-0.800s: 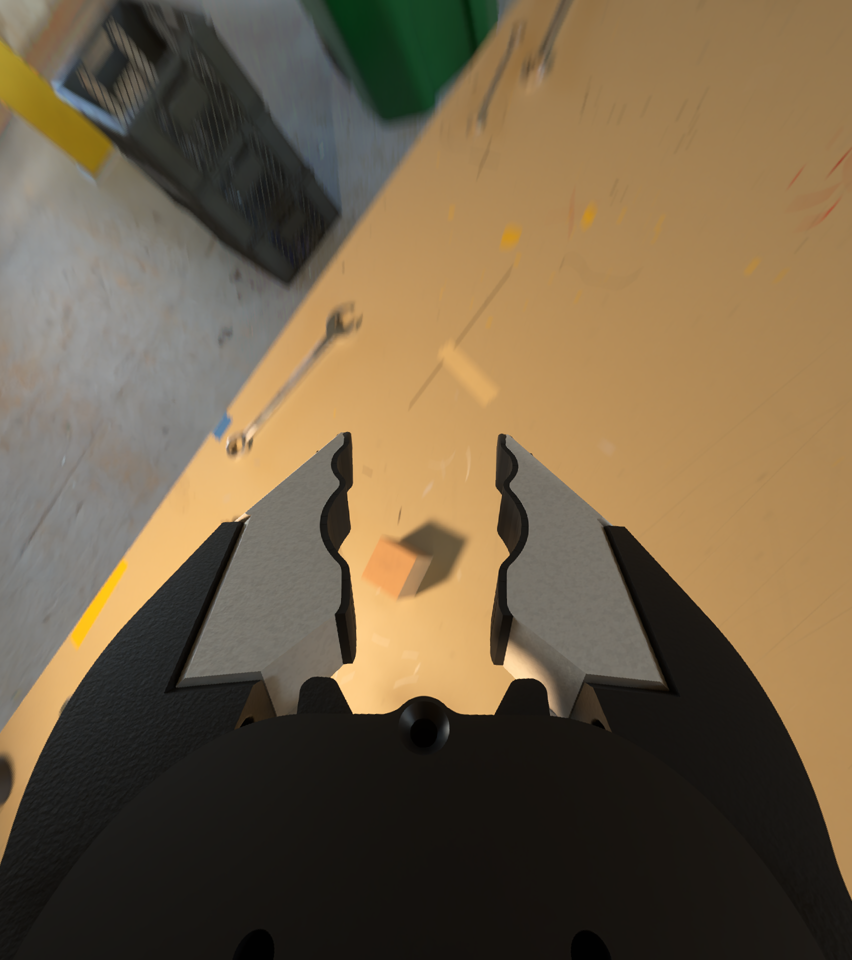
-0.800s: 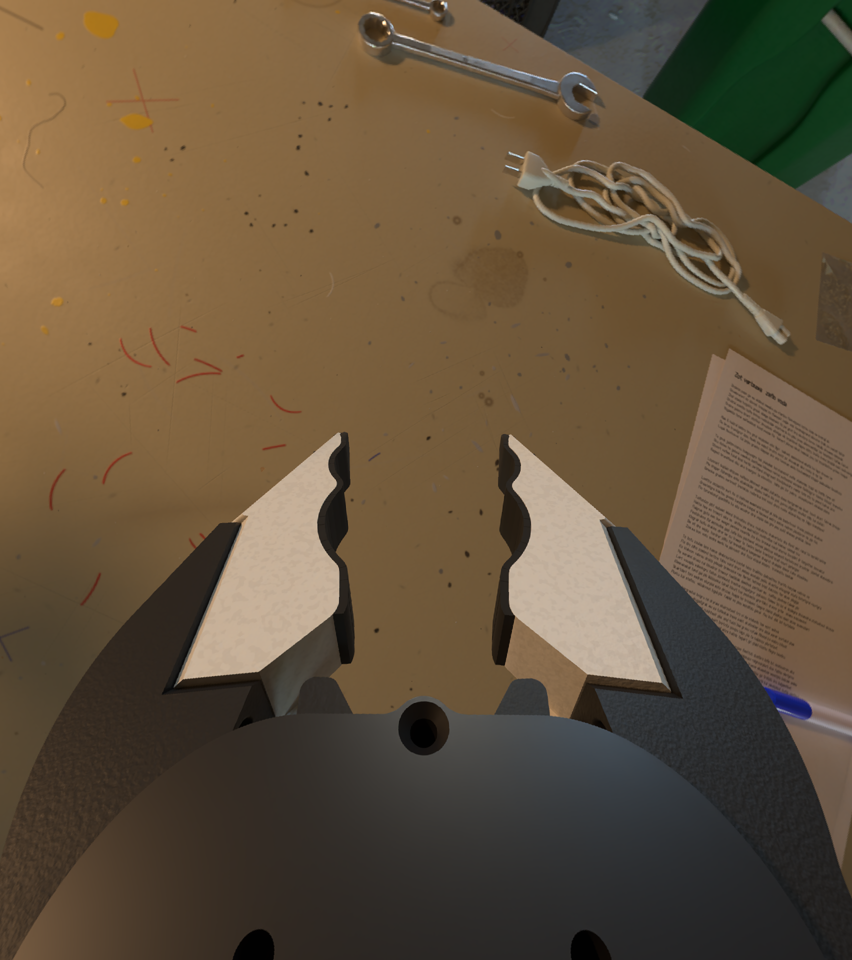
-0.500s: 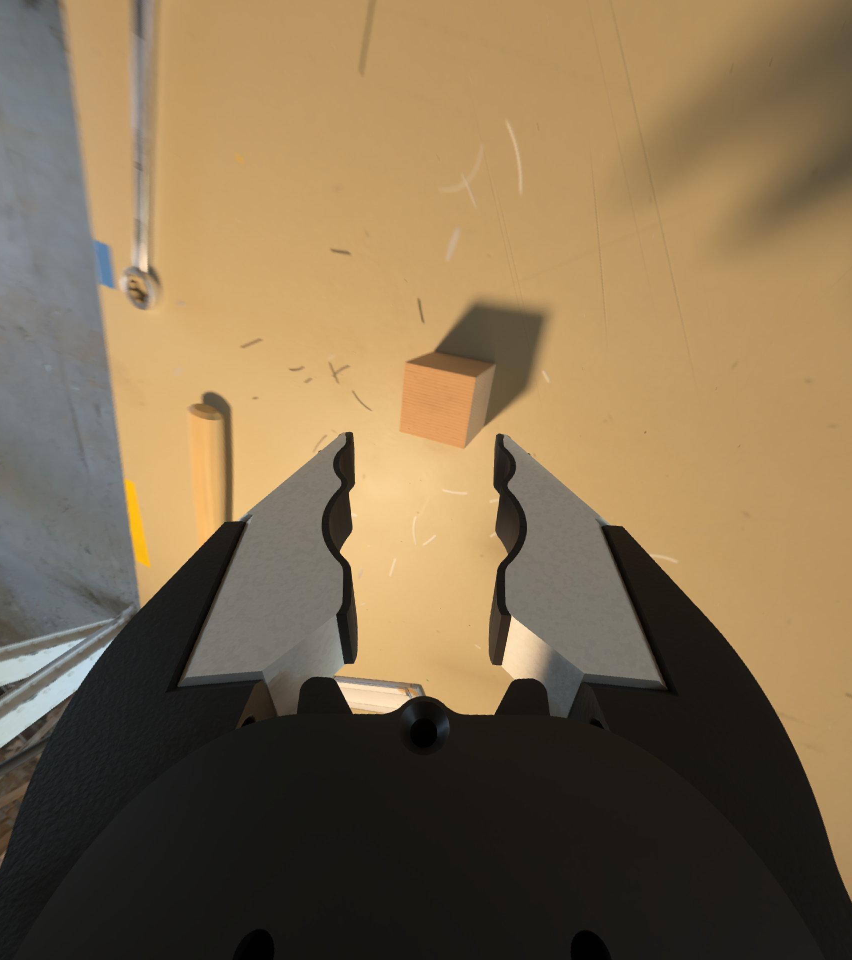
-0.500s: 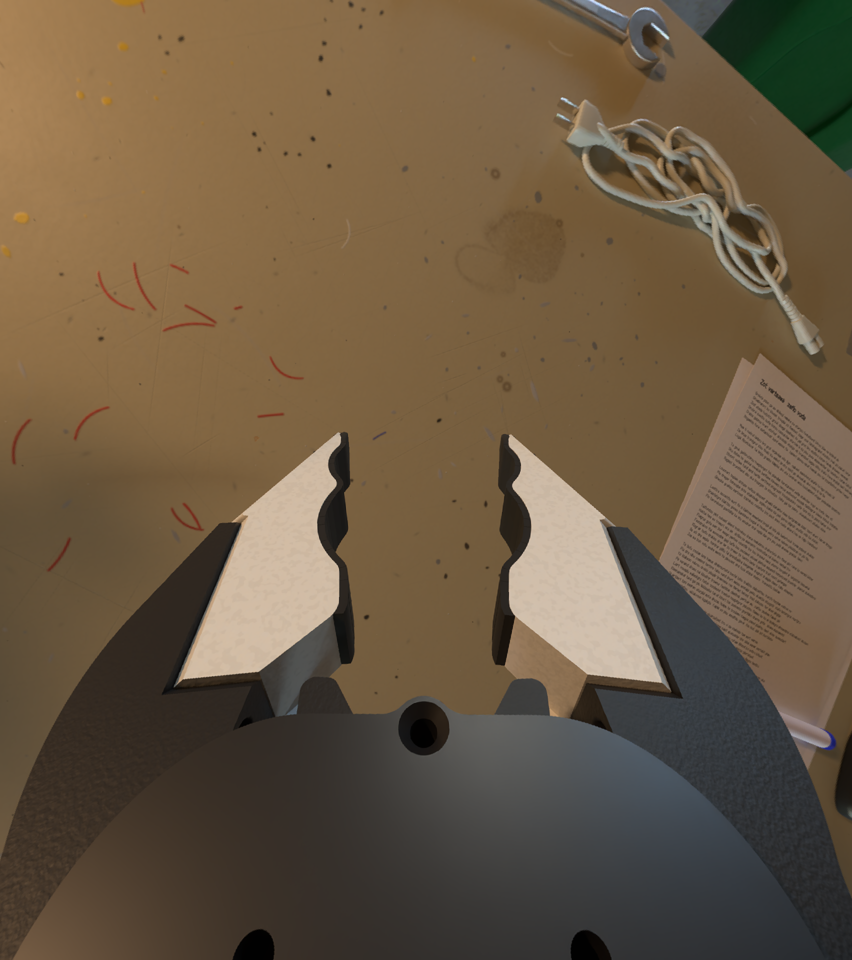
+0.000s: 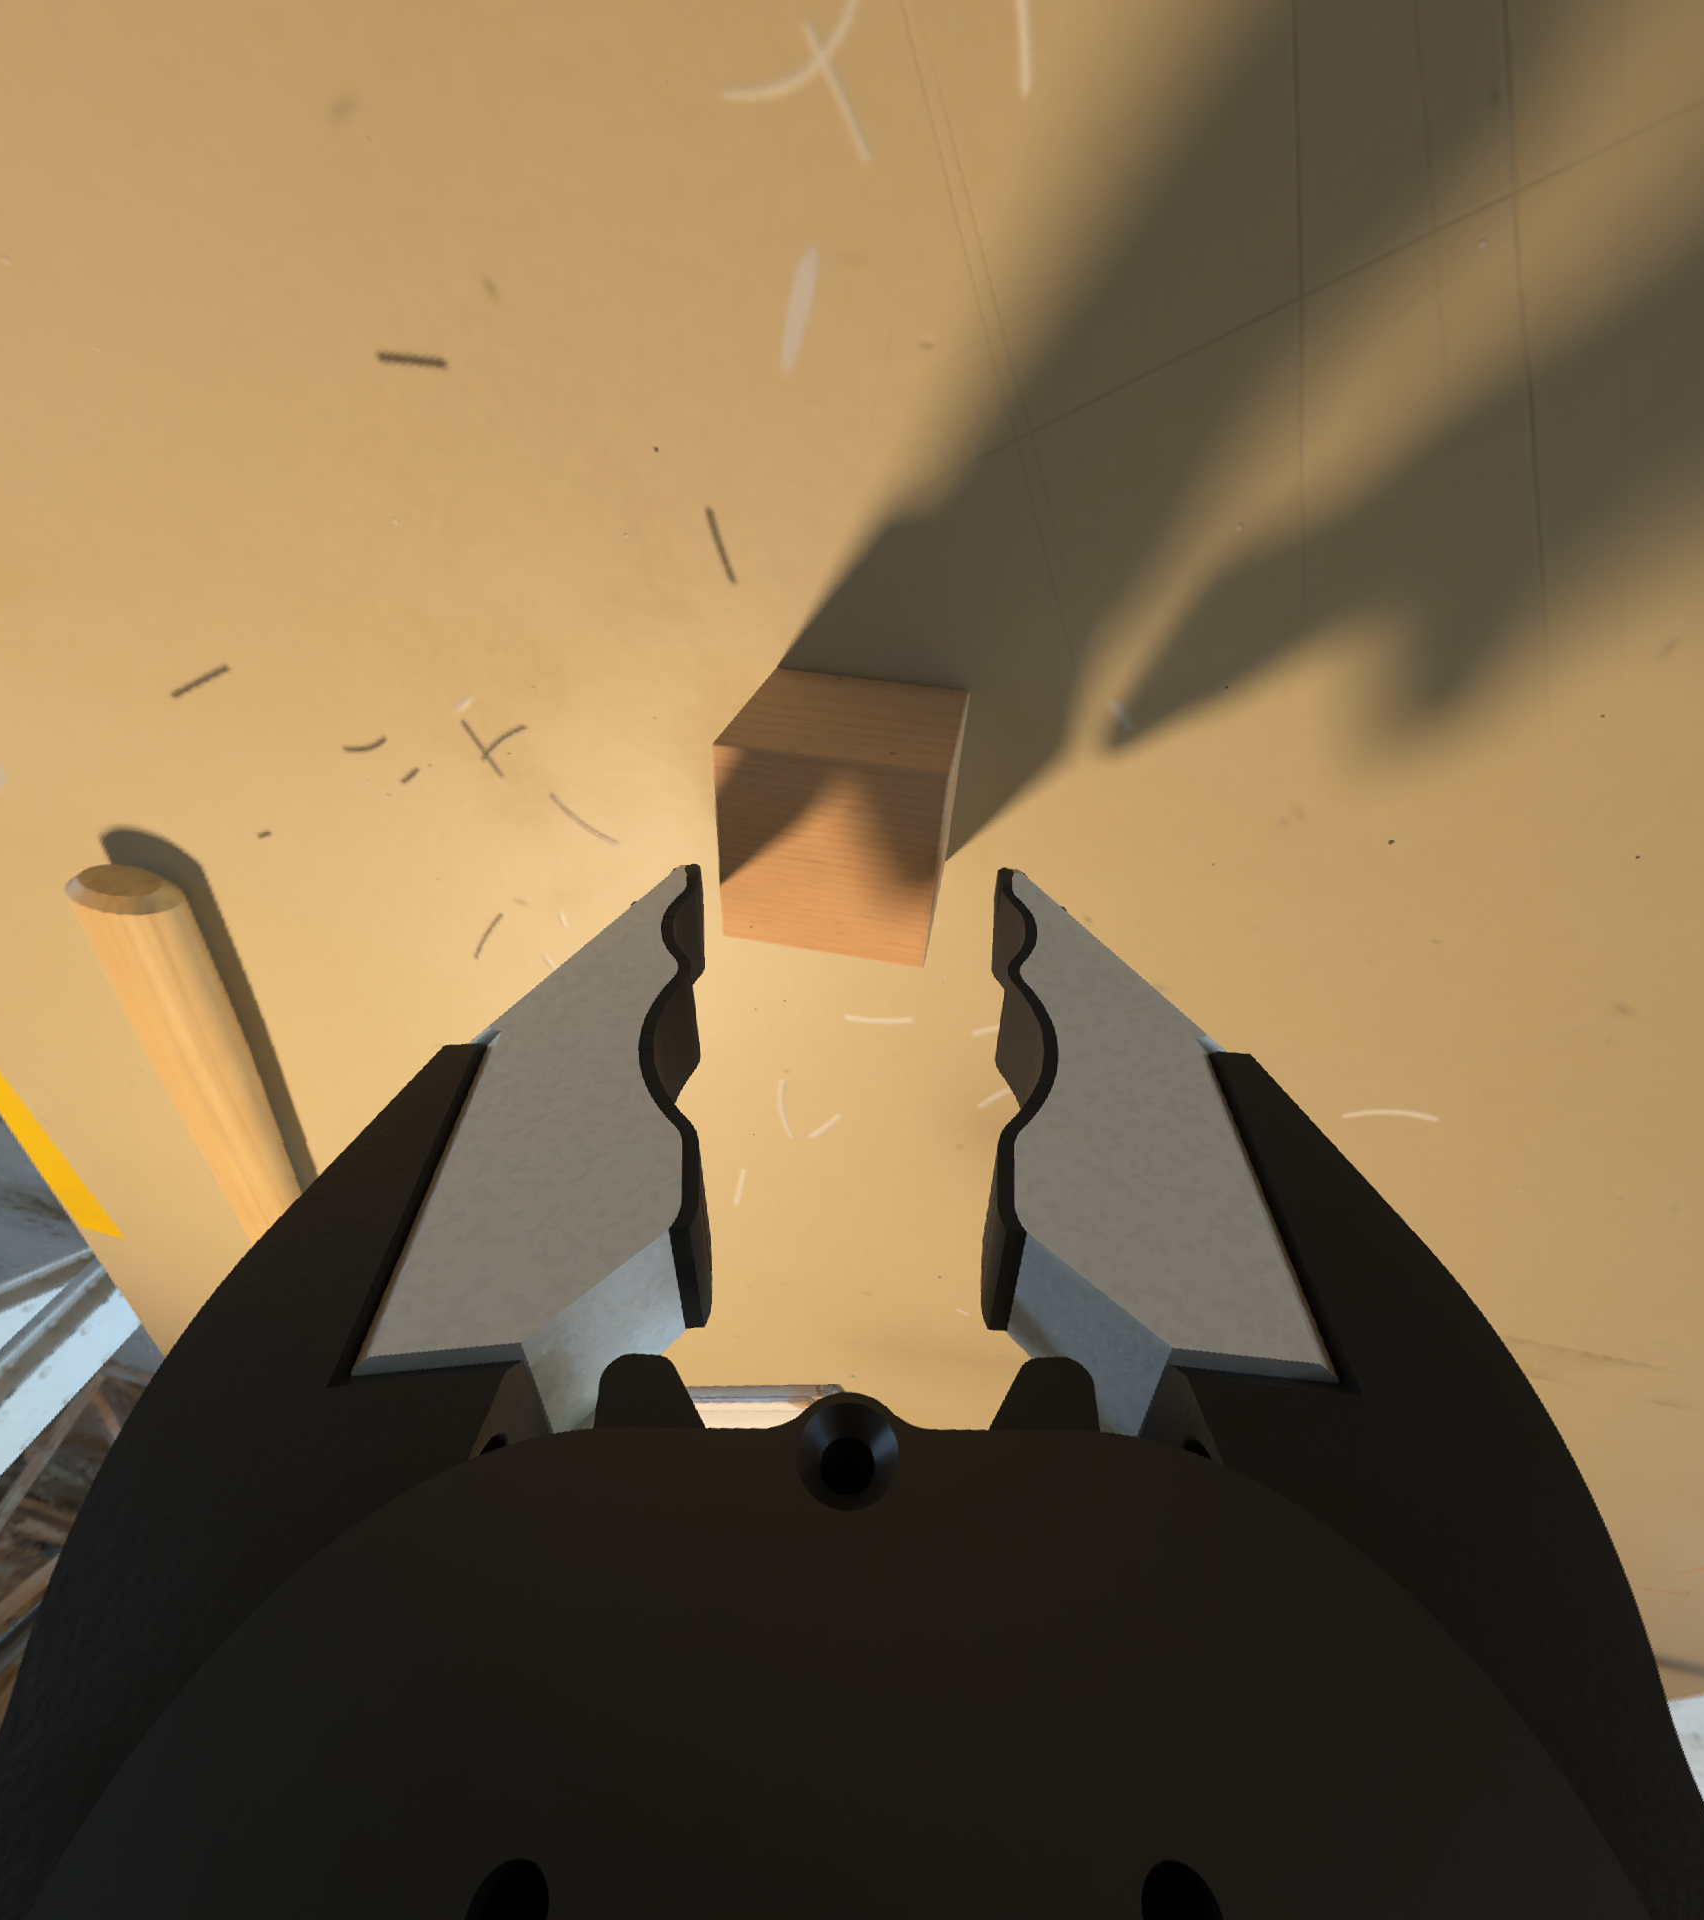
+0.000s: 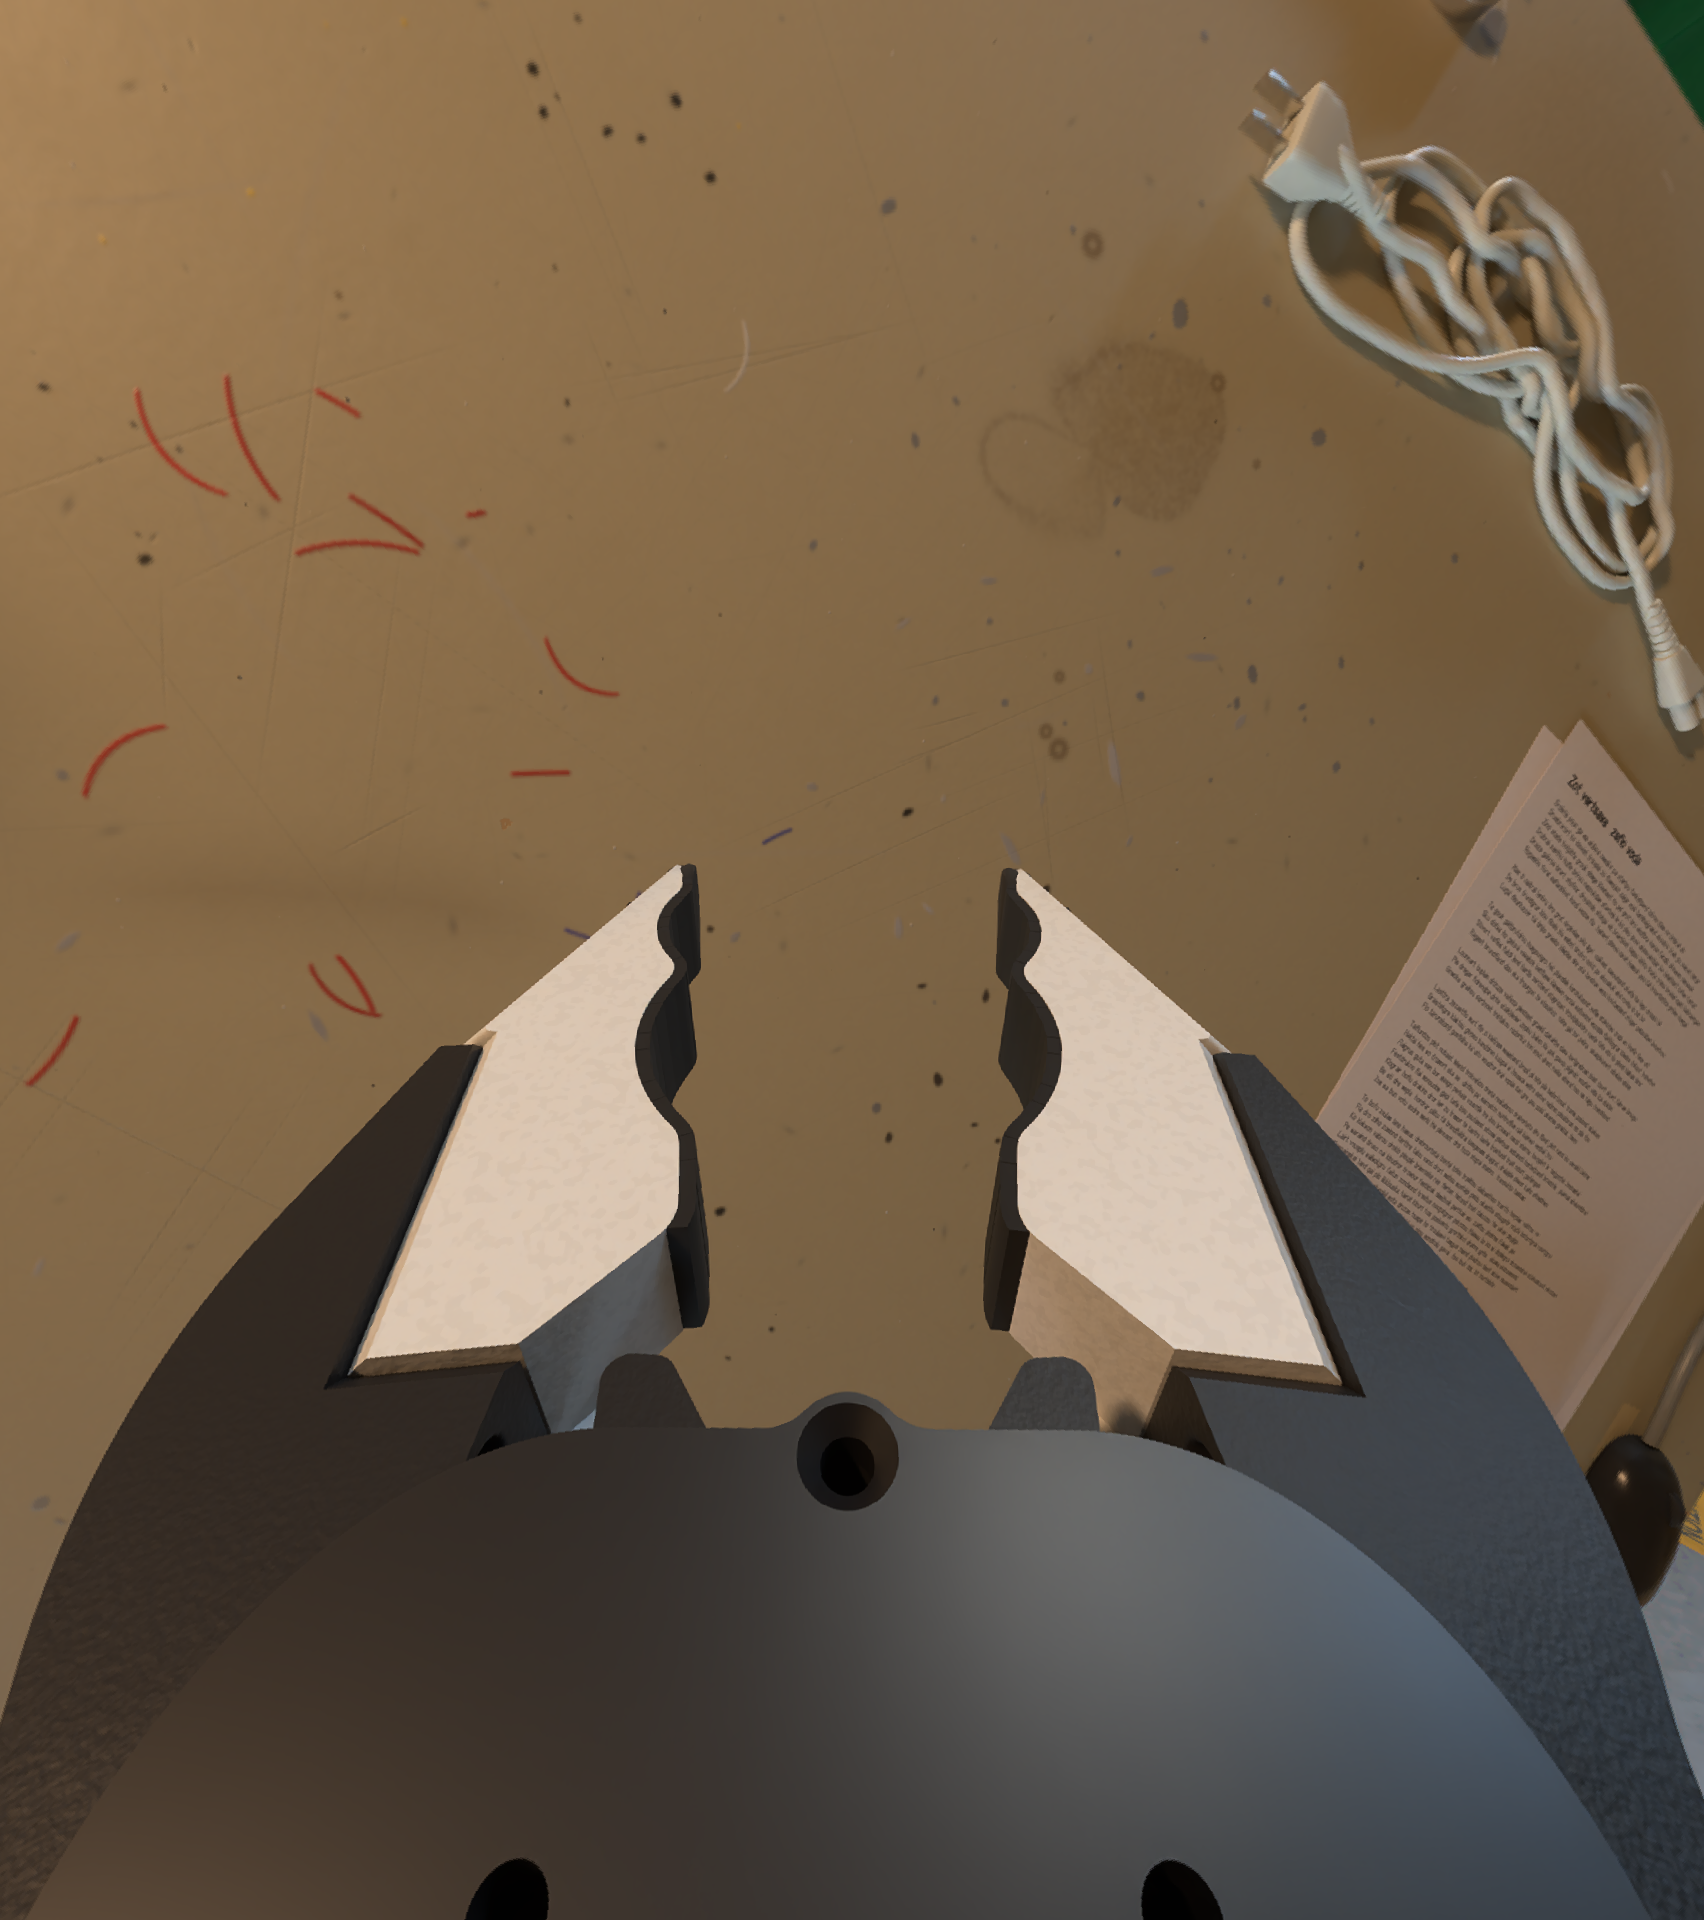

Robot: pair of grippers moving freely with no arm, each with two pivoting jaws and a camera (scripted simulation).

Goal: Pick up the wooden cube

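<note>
Left hand-held gripper [image 5: 846, 883] hangs over the tan surface [image 5: 308, 416] with its jaws spread wide and nothing between them. Just ahead of its fingertips sits the wooden cube [image 5: 832, 821], resting on the surface and lined up with the gap, slightly toward the left finger; its near bottom edge falls between the two tips, though whether either tip touches it I cannot tell. A dark shadow stretches away from the cube, ahead and to the right. Off to the left of this hand-held gripper lies a pale wooden dowel [image 5: 178, 1023], near the surface's edge and well apart from the cube. Right hand-held gripper [image 6: 846, 883] is likewise spread open and empty, poised over a darker, speckled stretch of surface [image 6: 827, 520] marked with red strokes [image 6: 245, 457] ahead and to its left. Ahead and far to its right lies a coiled white power cord [image 6: 1482, 353], and nearer on the right a stack of printed sheets [image 6: 1575, 1060], with a black rounded object [image 6: 1632, 1507] beside their near corner.
</note>
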